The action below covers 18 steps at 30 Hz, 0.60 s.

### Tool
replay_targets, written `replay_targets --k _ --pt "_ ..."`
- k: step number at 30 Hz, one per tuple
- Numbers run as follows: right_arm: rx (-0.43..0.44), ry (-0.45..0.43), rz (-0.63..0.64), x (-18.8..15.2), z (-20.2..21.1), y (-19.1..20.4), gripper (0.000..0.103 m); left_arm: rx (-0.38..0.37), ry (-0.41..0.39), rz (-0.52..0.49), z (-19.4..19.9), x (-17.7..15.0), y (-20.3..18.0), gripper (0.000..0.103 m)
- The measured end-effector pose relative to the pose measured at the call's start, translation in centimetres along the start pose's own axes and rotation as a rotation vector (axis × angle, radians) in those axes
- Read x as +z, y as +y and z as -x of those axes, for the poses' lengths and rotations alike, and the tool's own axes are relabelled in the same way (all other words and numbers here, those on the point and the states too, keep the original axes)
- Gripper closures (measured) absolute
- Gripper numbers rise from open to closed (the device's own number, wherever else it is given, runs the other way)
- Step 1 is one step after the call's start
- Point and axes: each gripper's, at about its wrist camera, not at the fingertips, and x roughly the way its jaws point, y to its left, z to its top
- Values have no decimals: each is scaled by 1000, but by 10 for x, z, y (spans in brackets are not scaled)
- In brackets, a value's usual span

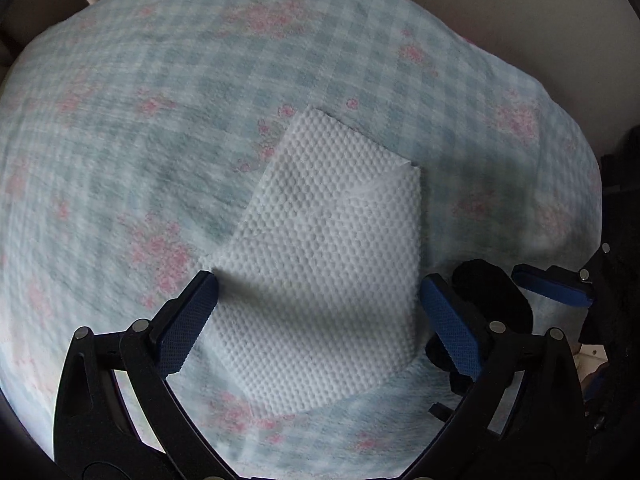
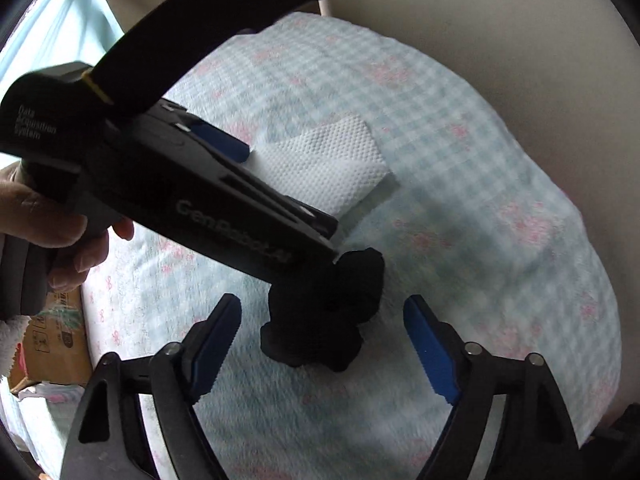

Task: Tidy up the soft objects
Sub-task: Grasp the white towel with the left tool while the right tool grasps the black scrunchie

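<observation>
A folded white dimpled cloth [image 1: 328, 240] lies on a blue-and-white checked blanket with pink flowers [image 1: 160, 100]. My left gripper [image 1: 316, 312] is open, its blue pads either side of the cloth's near end. A black balled-up soft item [image 1: 492, 300] lies just right of the left gripper's right finger. In the right wrist view the black item [image 2: 324, 316] sits between and slightly beyond the open fingers of my right gripper [image 2: 320, 344]. The left gripper's black body [image 2: 192, 184] crosses that view, over the white cloth [image 2: 332, 164].
The blanket [image 2: 480, 200] covers a cushion-like surface against a beige wall [image 2: 520, 20]. A cardboard box [image 2: 52, 340] and folded fabrics sit lower left in the right wrist view. A hand [image 2: 48, 232] holds the left gripper's handle.
</observation>
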Motion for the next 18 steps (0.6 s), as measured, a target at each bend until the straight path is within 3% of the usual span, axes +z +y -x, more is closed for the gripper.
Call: replay_targets --k 4,7,10,12,15,18 --pt "5 13 20 0 -11 2 43 30 -4 -37 -8 -2 -5 2" --pt "-12 12 45 1 -15 4 56 55 -6 -55 -9 -5 -9 11" --pt "-15 8 51 2 -15 3 68 70 -11 -33 -6 -6 -9 31" --pt "-10 5 42 3 -15 1 70 76 -19 2 0 -8 -4 55" --pt "-9 1 33 5 -13 -2 73 67 -27 74 8 -9 11 78" --pt "-5 1 25 7 -13 -4 74 37 -38 142 14 -11 26 86"
